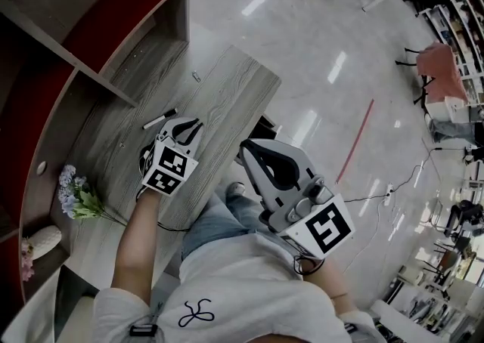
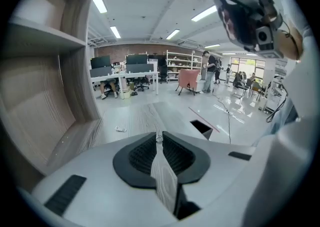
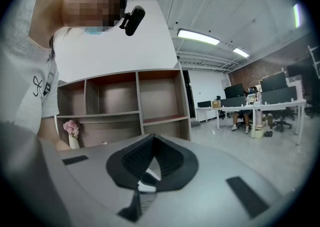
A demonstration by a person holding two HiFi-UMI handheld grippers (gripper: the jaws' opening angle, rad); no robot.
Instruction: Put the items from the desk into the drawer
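A black-and-white marker (image 1: pixel 159 120) lies on the wood-grain desk (image 1: pixel 227 92), just left of my left gripper (image 1: pixel 190 126). A small metal clip (image 1: pixel 196 75) lies farther along the desk, also seen in the left gripper view (image 2: pixel 120 129). The left gripper (image 2: pixel 158 136) hovers over the desk with its jaws together and a tiny shiny ring pinched at the tips. The right gripper (image 1: pixel 246 146) is held off the desk's front edge above the person's lap. It points at the shelves (image 3: pixel 152 137), shut with nothing in it. A dark open drawer (image 1: pixel 265 126) (image 2: pixel 202 127) shows under the desk edge.
A shelf unit (image 1: pixel 91 39) rises behind the desk. Artificial flowers (image 1: pixel 76 196) and a pale vase (image 1: pixel 44 241) sit at the desk's left end. The person's legs are under the front edge. An office floor with cables, chairs and tables lies to the right.
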